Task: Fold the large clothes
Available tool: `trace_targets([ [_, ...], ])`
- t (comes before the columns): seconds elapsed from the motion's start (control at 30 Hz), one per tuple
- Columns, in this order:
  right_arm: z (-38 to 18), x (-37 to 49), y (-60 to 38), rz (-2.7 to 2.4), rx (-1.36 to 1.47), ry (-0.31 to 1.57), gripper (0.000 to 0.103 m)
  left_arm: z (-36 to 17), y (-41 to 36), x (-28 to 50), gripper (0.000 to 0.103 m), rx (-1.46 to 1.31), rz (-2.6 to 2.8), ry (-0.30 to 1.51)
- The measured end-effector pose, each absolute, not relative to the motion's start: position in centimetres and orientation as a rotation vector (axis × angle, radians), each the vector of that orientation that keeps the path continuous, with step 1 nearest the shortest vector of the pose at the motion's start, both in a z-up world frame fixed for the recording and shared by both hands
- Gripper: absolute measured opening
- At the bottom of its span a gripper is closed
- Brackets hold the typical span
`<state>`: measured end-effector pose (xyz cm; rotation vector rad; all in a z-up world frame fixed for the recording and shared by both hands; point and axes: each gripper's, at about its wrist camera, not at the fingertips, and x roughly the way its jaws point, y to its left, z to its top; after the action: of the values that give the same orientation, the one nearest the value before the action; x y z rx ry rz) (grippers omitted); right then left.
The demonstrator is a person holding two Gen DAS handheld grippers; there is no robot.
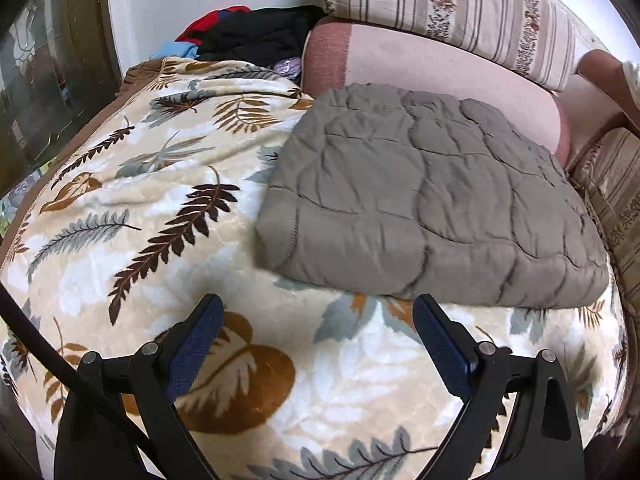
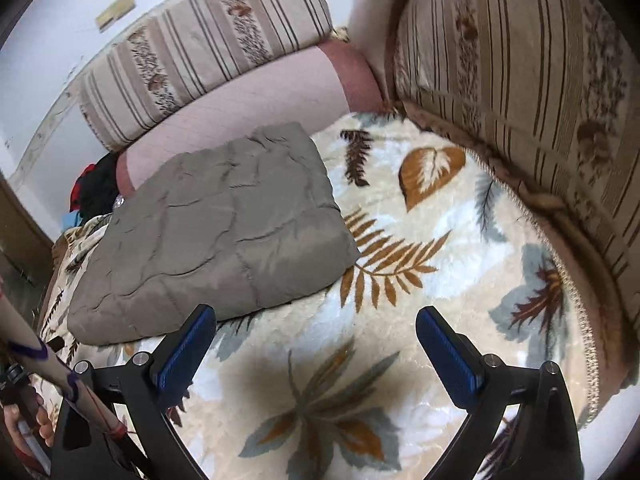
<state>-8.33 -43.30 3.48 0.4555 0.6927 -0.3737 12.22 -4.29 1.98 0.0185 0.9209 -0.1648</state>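
A grey quilted garment [image 1: 432, 196] lies folded into a thick rectangle on a cream leaf-print blanket [image 1: 160, 208]. In the right wrist view the garment [image 2: 224, 224] sits left of centre on the blanket [image 2: 420, 280]. My left gripper [image 1: 318, 320] is open and empty, hovering above the blanket just short of the garment's near edge. My right gripper [image 2: 316, 332] is open and empty, above the blanket by the garment's near right corner.
A pink bolster [image 1: 440, 76] and striped cushions [image 1: 460, 12] line the back. Another striped cushion [image 2: 520, 92] stands at the right. A pile of black, red and blue clothes [image 1: 248, 36] lies at the far left. My left hand [image 2: 28, 420] shows bottom left.
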Motion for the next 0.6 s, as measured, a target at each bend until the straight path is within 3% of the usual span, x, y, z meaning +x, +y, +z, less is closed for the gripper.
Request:
trace_targets([
  [0.6, 3.1, -7.5, -38.8, -0.294, 0.417, 0.748, 0.102, 3.9, -0.2, 7.5, 0.095, -0.026, -0.136, 0.869],
])
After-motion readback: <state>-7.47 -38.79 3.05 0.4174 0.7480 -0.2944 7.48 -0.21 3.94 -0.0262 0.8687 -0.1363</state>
